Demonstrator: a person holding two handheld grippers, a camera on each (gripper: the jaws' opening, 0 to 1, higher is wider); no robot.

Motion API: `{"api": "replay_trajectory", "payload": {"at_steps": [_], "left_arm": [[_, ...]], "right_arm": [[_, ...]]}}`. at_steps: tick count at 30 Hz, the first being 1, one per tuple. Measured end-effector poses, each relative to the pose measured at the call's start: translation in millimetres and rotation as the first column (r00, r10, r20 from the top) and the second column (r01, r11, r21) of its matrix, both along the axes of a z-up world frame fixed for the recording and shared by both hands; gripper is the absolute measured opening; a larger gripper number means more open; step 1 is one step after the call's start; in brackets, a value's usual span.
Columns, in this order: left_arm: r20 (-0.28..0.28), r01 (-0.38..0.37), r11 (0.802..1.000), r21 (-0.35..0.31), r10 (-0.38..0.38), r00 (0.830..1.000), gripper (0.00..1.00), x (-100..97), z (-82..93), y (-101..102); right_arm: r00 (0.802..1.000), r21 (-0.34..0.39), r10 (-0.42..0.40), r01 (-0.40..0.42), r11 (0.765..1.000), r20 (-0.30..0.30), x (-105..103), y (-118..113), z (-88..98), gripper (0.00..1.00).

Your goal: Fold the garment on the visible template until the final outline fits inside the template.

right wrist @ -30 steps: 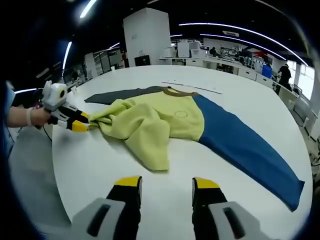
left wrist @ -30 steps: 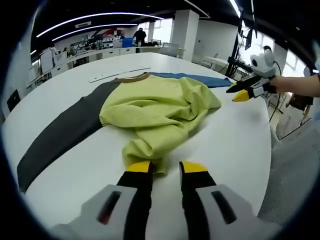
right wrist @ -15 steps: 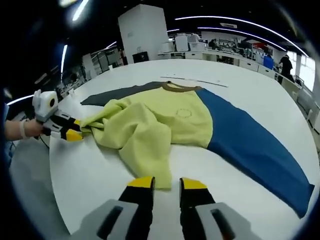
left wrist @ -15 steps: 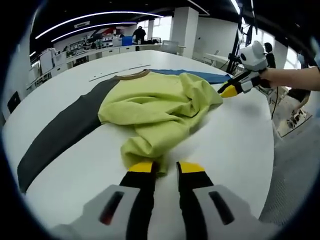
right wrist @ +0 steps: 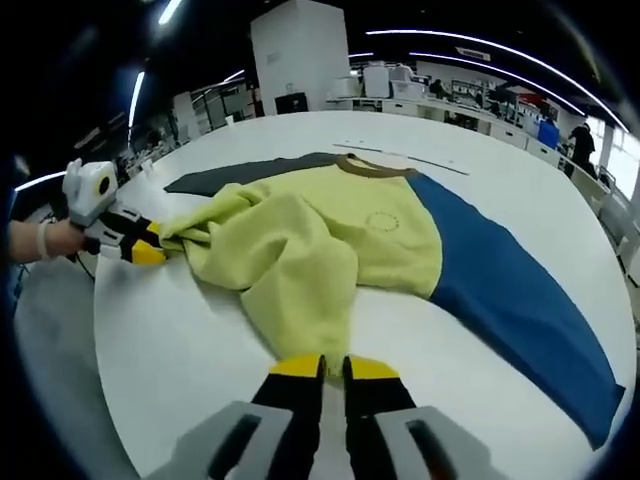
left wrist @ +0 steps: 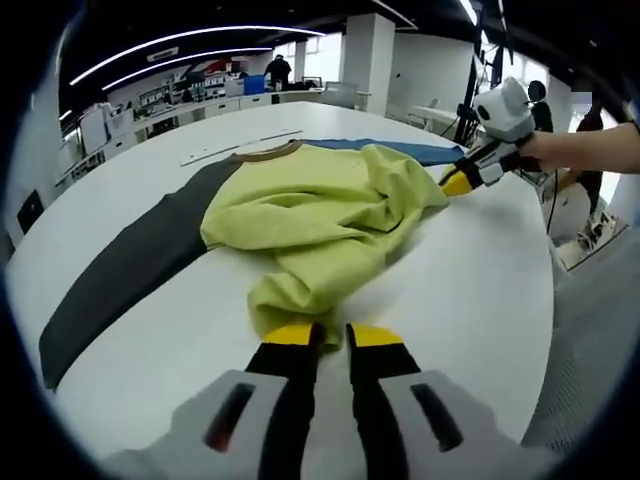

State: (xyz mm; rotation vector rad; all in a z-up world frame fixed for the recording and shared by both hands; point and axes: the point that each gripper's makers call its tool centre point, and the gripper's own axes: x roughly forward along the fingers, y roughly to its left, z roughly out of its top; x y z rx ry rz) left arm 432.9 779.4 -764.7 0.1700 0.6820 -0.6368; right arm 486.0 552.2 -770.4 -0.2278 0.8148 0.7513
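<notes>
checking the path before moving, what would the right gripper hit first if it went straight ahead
Almost at once the yellow-green garment: the right gripper has its fingers nearly closed at the fabric's near edge, seemingly already on it, so going on would likely push into the bunched cloth.

1. Left gripper [left wrist: 328,335], yellow-tipped, jaws closed on near edge of crumpled yellow-green fabric garment [left wrist: 320,215]
2. Right gripper [left wrist: 462,181] pinches garment's far corner
3. Dark grey and blue template [left wrist: 120,270] on white round table [left wrist: 470,290]

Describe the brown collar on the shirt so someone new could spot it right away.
On the big round white table lies a crumpled yellow-green shirt with one dark grey sleeve and one blue sleeve. At its far edge, between those sleeves, curves the thin brown collar, the shirt's only brown strip.
</notes>
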Motion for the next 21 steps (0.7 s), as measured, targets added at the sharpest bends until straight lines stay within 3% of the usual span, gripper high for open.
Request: {"api": "replay_trajectory", "payload": {"at_steps": [2,5,21], "left_arm": [[0.010,0.001,1.000,0.017,-0.001,1.000,0.04,0.9,-0.3,2],[-0.014,-0.019,1.000,-0.007,0.019,1.000,0.01,-0.9,-0.5,2],[-0.062,-0.018,0.999,-0.042,0.016,0.998,0.00,-31.2,0.0,0]], "right_arm": [[1.000,-0.003,-0.001,0.001,1.000,-0.008,-1,1,-0.3,0.00],[1.000,-0.009,-0.005,0.005,1.000,-0.009,0,1,0.6,0.00],[0.999,0.003,-0.051,0.051,0.999,-0.020,-25,-27,7.5,0.00]]}}
